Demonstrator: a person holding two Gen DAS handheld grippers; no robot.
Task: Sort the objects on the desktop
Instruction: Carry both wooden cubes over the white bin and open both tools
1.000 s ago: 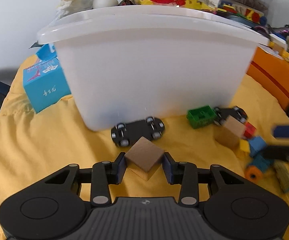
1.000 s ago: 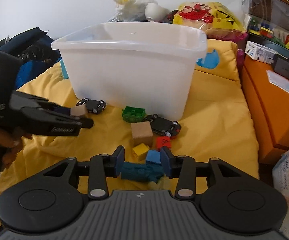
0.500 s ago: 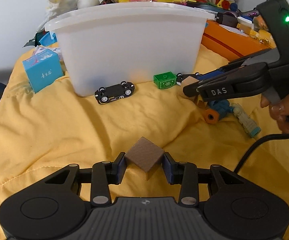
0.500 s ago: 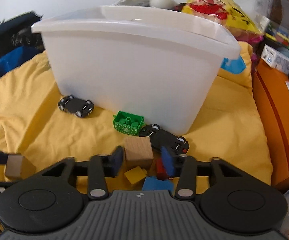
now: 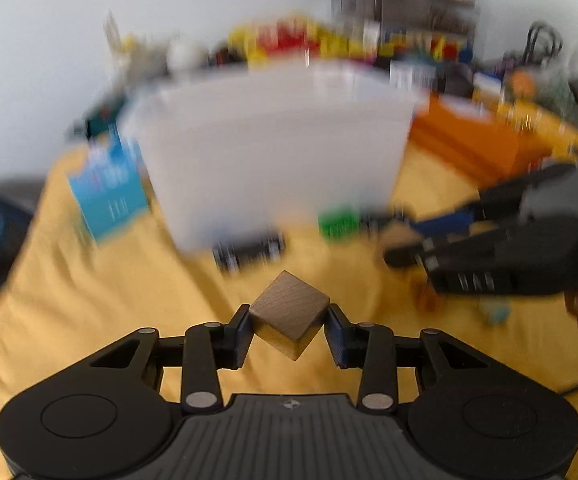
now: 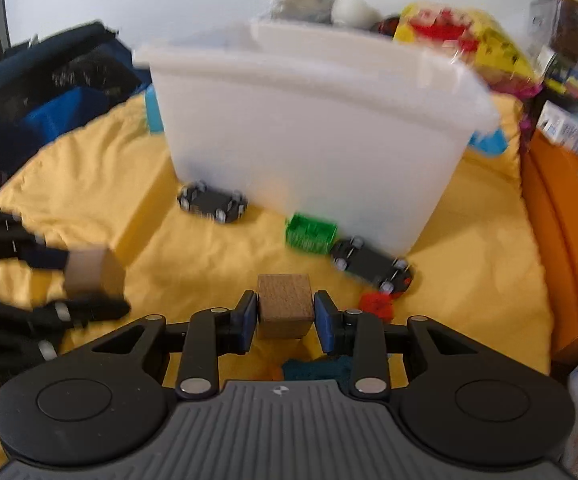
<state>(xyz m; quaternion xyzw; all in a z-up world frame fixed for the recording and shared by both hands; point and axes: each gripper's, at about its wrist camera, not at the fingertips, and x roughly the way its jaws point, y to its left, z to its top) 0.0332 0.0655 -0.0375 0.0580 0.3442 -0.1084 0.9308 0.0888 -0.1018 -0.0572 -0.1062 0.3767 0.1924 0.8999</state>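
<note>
White bin stands on yellow cloth, ahead of both your grippers. Two black toy cars and green brick lie at bin's base. Your left gripper clamps wooden cube corner-up, above cloth. Your right gripper holds second cube squarely between pads.

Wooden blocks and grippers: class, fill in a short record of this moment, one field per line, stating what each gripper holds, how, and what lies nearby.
left gripper: shut on a wooden block, gripped corner to corner
right gripper: shut on a second wooden block, gripped on flat sides
bin: white plastic, behind both grippers
near bin: two black toy cars, green brick
surface: yellow cloth
image quality: left view blurred
</note>
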